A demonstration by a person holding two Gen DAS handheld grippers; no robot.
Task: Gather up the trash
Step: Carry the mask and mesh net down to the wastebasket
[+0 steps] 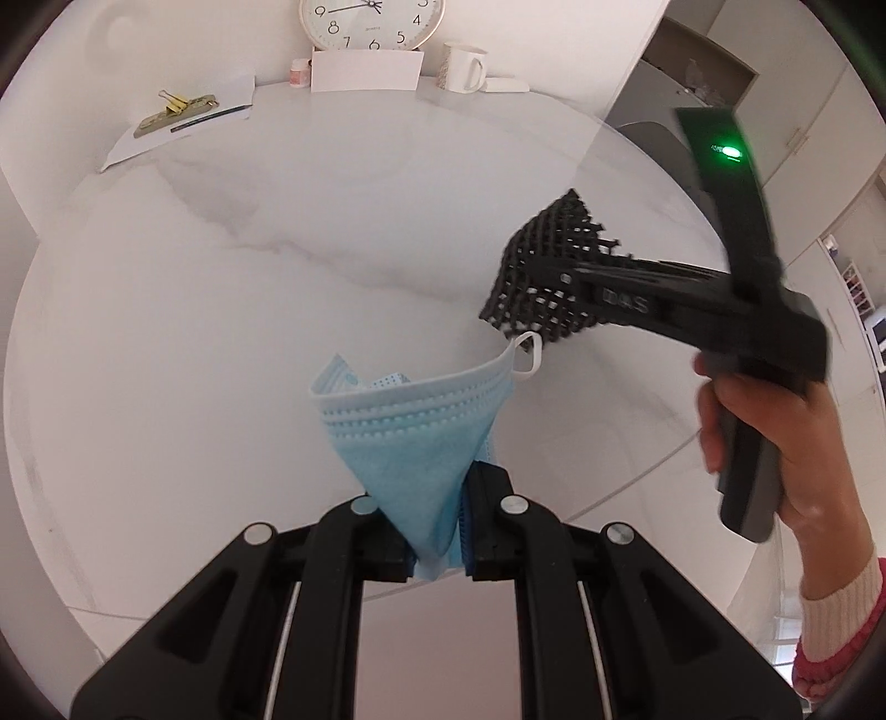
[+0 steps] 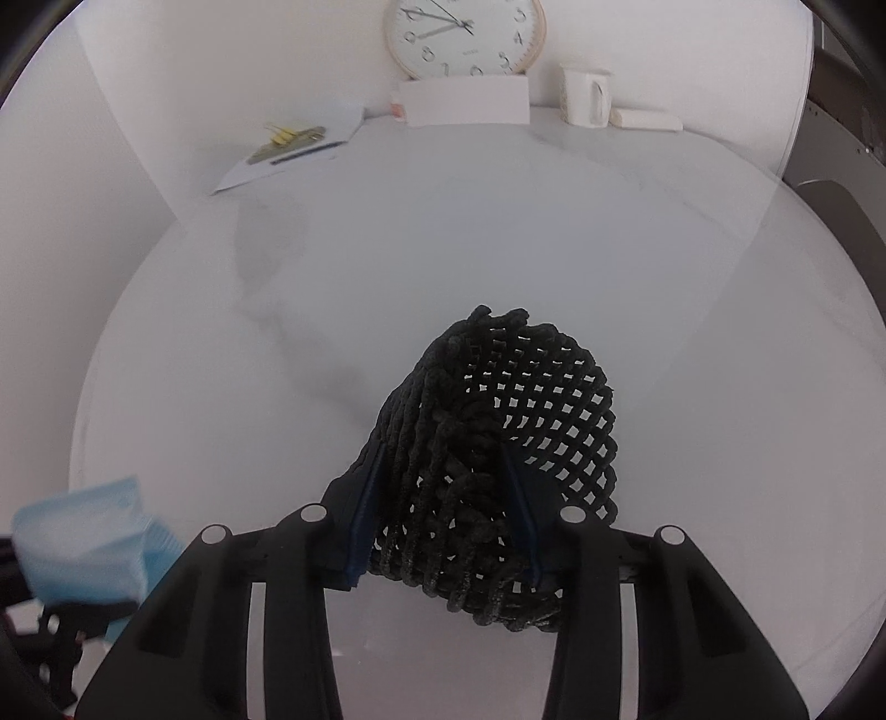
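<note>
A light blue face mask (image 1: 410,421) hangs crumpled from my left gripper (image 1: 437,498), which is shut on its lower part; a white ear loop (image 1: 526,354) sticks out at its upper right. Right of it, a hand (image 1: 775,437) holds my right gripper (image 1: 554,277), shut on a black mesh net (image 1: 559,227) above the white marble table (image 1: 277,310). In the right wrist view the mesh net (image 2: 531,387) is bunched between the blue pads (image 2: 360,531) of the right gripper (image 2: 443,459). The mask (image 2: 83,531) shows blurred at the lower left.
At the table's far edge stand a round wall clock (image 1: 371,22), a white card (image 1: 365,69), a small jar (image 1: 299,72) and a white mug (image 1: 462,66). A sheet of paper with binder clips and a pen (image 1: 183,113) lies far left. Cabinets (image 1: 803,127) stand beyond the right edge.
</note>
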